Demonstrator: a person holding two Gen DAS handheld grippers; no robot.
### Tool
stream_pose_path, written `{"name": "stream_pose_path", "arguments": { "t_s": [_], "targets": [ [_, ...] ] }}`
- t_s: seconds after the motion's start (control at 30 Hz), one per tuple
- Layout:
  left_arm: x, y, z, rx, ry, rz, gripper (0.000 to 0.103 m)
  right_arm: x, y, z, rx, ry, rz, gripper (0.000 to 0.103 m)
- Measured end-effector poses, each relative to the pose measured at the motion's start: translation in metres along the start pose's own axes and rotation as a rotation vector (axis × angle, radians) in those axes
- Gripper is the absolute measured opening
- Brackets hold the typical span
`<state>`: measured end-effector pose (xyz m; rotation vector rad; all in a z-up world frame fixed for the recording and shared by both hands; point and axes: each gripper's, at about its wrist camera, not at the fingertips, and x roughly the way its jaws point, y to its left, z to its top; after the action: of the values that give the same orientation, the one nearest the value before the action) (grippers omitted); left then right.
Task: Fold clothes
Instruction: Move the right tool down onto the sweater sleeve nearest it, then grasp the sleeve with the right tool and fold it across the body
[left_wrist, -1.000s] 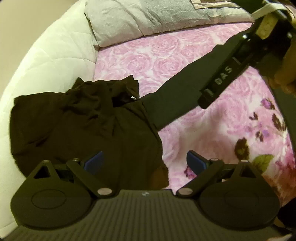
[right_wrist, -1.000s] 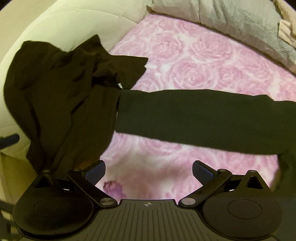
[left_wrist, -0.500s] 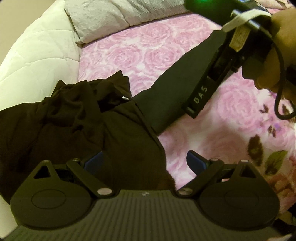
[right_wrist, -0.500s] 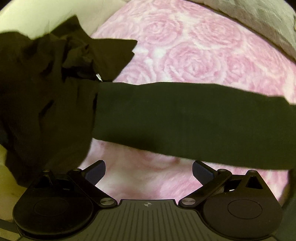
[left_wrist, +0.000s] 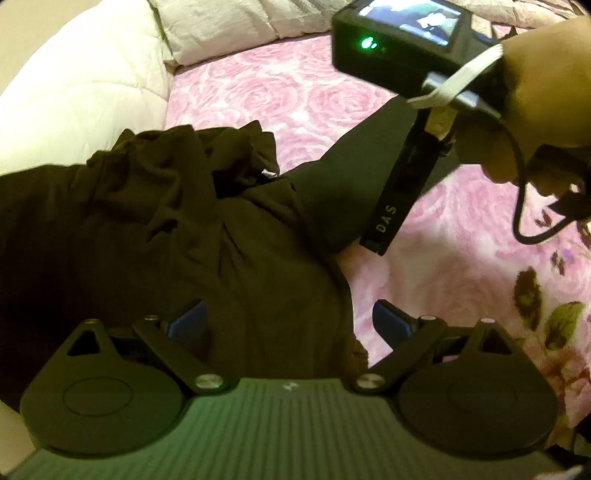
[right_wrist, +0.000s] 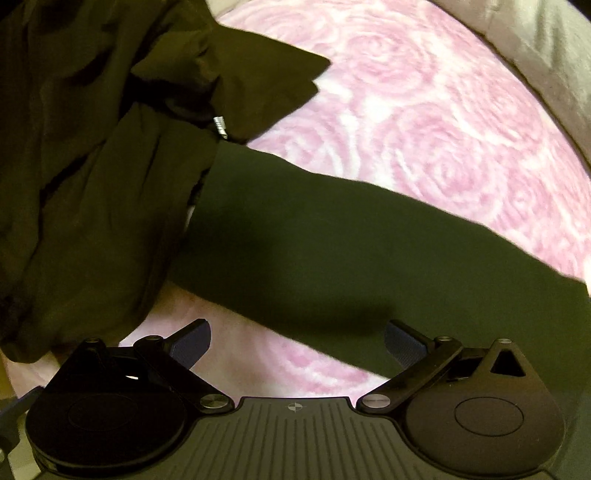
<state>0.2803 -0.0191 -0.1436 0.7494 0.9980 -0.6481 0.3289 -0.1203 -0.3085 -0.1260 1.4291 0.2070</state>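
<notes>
Now both tongs — left (left_wrist: 290, 321) and right (right_wrist: 297, 341) — gape empty over the dark garment (left_wrist: 166, 229)

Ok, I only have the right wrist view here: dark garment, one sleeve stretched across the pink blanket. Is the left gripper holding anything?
Observer: No. The left gripper is open, and the edge of the garment lies between its jaws, unclamped.
Operator: What lies beyond the garment on that side?
Observer: A white quilted comforter, bordering the blanket.
Operator: Anything else I can't see?
Observer: A hand holds the right gripper above the sleeve.
</notes>
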Motion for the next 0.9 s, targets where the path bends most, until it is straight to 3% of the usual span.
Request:
{"name": "stream_pose_path", "arguments": {
  "t_s": [0.27, 0.33, 0.47, 0.5, 0.53, 0.57, 0.83, 0.9],
  "targets": [
    [0.002, 0.003, -0.012, -0.051, 0.006, -0.01, 0.095, 0.013, 0.01, 0.011, -0.062, 0.011, -0.017, 0.103],
    [0.002, 0.003, -0.014, -0.052, 0.002, -0.01, 0.095, 0.006, 0.011, 0.004, -0.075, -0.055, -0.005, 0.103],
    [0.0, 0.001, -0.019, -0.047, -0.003, -0.013, 0.095, -0.013, 0.025, -0.037, -0.232, -0.317, -0.012, 0.101],
    [0.001, 0.0, -0.021, -0.044, -0.004, -0.014, 0.095, -0.012, 0.032, -0.048, -0.287, -0.347, -0.02, 0.096],
    [0.001, 0.0, -0.023, -0.038, -0.002, -0.015, 0.095, -0.01, 0.038, -0.059, -0.343, -0.374, -0.028, 0.074],
    [0.002, -0.001, -0.025, -0.032, 0.001, -0.015, 0.095, -0.006, 0.044, -0.066, -0.382, -0.392, -0.034, 0.064],
    [0.008, -0.009, -0.044, 0.03, 0.026, -0.016, 0.095, 0.029, 0.076, -0.071, -0.514, -0.492, -0.17, 0.062],
    [0.009, -0.011, -0.048, 0.048, 0.033, -0.017, 0.095, 0.028, 0.076, -0.069, -0.512, -0.498, -0.15, 0.031]
  ]
}}
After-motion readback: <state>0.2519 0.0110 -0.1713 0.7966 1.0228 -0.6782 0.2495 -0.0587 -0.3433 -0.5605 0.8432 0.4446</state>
